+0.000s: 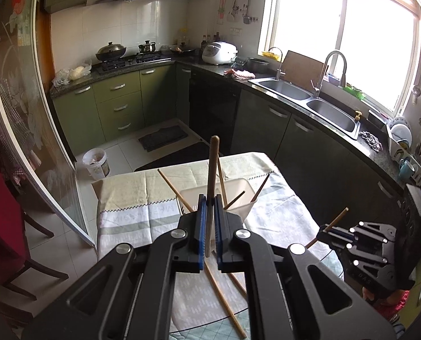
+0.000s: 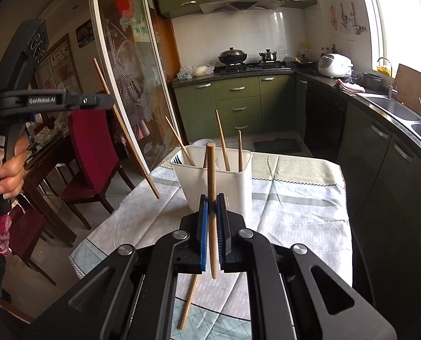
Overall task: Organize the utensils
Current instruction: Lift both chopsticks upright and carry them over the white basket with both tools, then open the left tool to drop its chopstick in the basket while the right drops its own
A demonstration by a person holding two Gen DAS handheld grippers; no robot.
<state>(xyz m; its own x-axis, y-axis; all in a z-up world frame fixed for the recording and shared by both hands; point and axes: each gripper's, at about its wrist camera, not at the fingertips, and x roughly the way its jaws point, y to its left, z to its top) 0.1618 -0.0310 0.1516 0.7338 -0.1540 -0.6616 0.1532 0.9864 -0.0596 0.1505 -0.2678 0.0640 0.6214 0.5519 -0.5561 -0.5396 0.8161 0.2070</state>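
Left gripper is clamped tight on 1 brown wooden chopstick, right gripper likewise on another. Both held above cloth-covered table, w/ white plastic utensil holder just beyond, 4 chopsticks inside.

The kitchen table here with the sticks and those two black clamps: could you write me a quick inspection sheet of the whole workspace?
Surface: table under a pale green and grey patterned cloth.
Job's things: white plastic utensil holder with several wooden chopsticks standing in it; loose wooden chopsticks lying on the cloth.
Clutter: nothing seen on the table.
Grippers: left gripper shut on a dark brown chopstick; right gripper shut on a light wooden chopstick. Both are above the table, near the holder.
Cables: nothing seen.
Surroundings: green kitchen cabinets, steel double sink, bright window, red-cushioned chair.
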